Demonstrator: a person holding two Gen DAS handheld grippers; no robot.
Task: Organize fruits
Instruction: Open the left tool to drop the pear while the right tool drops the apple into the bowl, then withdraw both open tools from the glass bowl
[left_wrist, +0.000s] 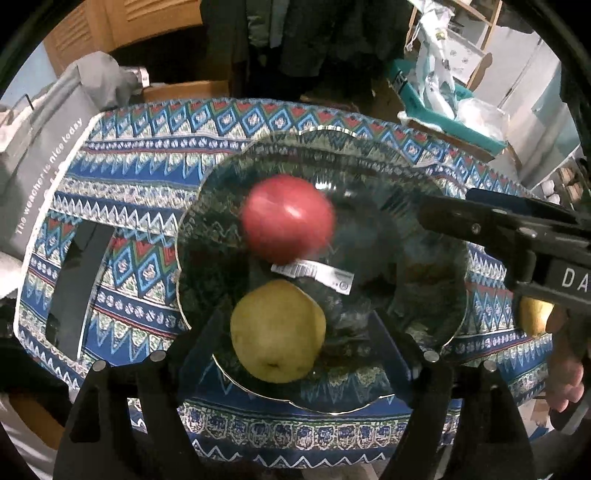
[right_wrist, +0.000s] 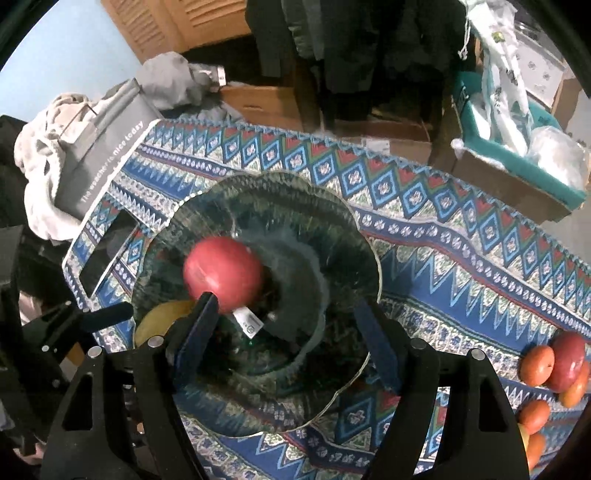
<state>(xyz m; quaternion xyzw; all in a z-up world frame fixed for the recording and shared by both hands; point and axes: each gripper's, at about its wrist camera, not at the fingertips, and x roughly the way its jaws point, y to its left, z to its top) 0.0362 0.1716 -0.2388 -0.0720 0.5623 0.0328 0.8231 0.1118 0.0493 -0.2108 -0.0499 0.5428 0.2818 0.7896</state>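
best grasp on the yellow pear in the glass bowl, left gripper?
Take the yellow pear across its widest middle, coming down from above with the left gripper, whose open fingers already straddle it. It lies with its dimpled end toward the camera, near the glass bowl rim, so a side approach would hit glass. The red apple sits clear.

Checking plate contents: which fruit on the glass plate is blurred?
The red apple is blurred; the yellow pear beside it on the glass plate is sharp.
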